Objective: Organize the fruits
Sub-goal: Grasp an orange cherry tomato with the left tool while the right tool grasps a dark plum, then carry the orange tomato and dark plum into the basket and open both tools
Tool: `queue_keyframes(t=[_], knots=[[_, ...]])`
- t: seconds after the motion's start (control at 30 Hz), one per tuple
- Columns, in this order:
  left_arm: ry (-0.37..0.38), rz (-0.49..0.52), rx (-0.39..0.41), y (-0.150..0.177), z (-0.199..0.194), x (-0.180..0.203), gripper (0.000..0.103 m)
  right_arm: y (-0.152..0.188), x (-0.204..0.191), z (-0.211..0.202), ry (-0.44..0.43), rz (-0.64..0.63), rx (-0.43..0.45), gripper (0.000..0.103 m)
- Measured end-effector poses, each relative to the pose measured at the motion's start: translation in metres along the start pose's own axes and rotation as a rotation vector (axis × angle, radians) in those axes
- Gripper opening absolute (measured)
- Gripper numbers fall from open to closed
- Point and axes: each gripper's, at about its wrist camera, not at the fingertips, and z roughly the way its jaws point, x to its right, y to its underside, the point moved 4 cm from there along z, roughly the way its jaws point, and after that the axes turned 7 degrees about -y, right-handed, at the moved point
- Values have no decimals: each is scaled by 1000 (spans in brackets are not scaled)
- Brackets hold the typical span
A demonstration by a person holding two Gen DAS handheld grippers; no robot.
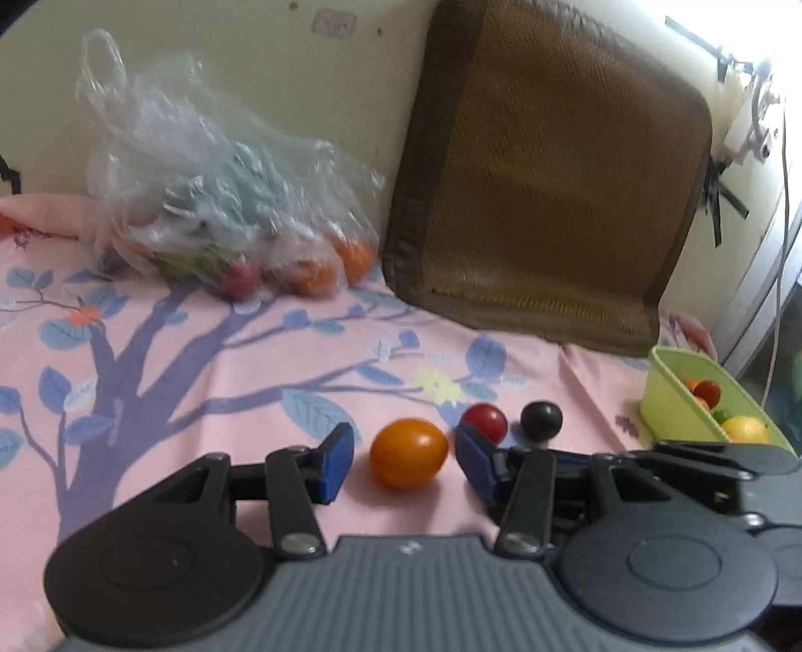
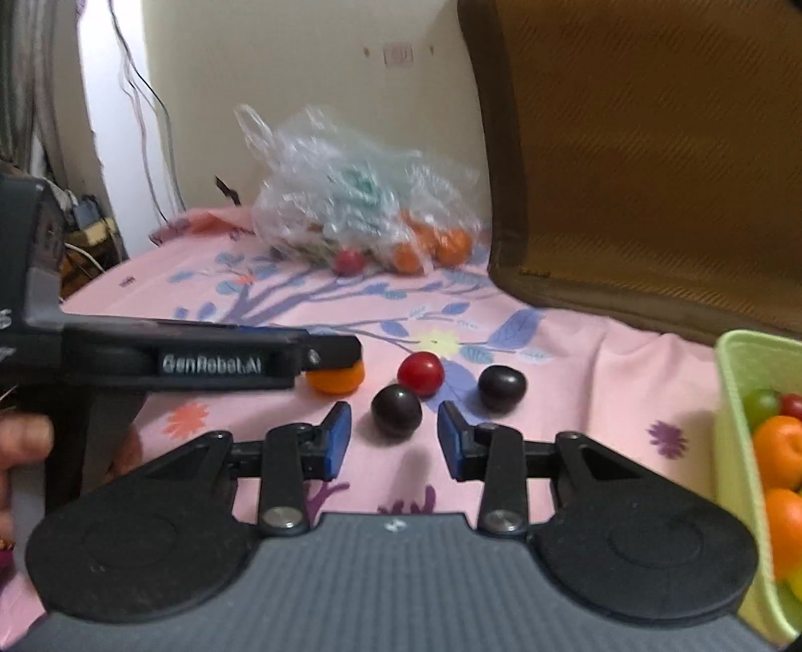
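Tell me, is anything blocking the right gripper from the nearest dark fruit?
Nothing visible does. The near dark fruit lies on the pink sheet just ahead of the right gripper, its jaws apart and nothing between them.

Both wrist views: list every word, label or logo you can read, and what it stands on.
"GenRobot.AI": side of the left gripper, seen in the right wrist view.
Small white logo on the gripper body: a mark, no letters.
Wall plate: blurred, nothing readable.
Plastic bag print: too blurred to read.

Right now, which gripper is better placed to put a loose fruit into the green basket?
Right. The right gripper frames a dark fruit, with the green basket beside it; the left gripper frames the orange fruit, farther away.
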Motion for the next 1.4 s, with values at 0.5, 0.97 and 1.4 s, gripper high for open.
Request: queue_keyframes(t=[0.5, 0.97, 1.4], knots=[[230, 115, -12, 59, -53, 89, 33, 56, 3, -75, 76, -35, 44, 27], [360, 318, -46, 113, -63, 223, 35, 142, 65, -203, 326, 112, 124, 28], [329, 365, -23, 118, -71, 225, 33, 149, 55, -202, 343, 28, 131, 29]])
